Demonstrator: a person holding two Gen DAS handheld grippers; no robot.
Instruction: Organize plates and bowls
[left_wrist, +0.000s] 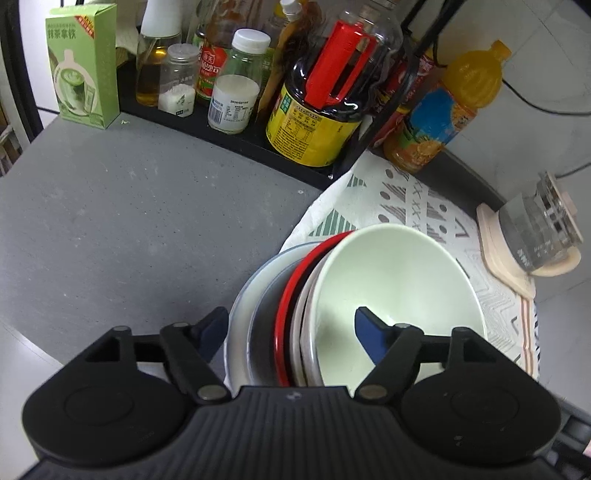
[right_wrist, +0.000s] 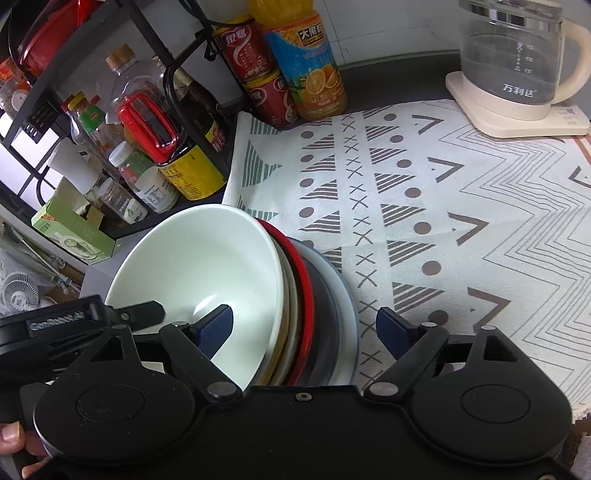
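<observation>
A nested stack of dishes stands between both grippers: a pale white bowl (left_wrist: 399, 280) on top, then beige plates, a red-rimmed plate (left_wrist: 291, 291), a dark bowl and a grey-blue outer plate (left_wrist: 240, 299). My left gripper (left_wrist: 291, 325) straddles one side of the stack, one blue pad inside the white bowl and one outside the outer plate. My right gripper (right_wrist: 306, 328) straddles the opposite side of the same stack (right_wrist: 207, 266) the same way. The jaws stand wide; whether the pads press on the dishes I cannot tell. The stack tilts over the patterned cloth (right_wrist: 424, 206).
A black rack (left_wrist: 236, 140) with oil, sauce and spice bottles lines the back. A green tea box (left_wrist: 85, 66) stands on the grey counter (left_wrist: 129, 221). An orange juice bottle (right_wrist: 310, 62), red cans (right_wrist: 258, 74) and a glass kettle (right_wrist: 517, 62) stand at the back.
</observation>
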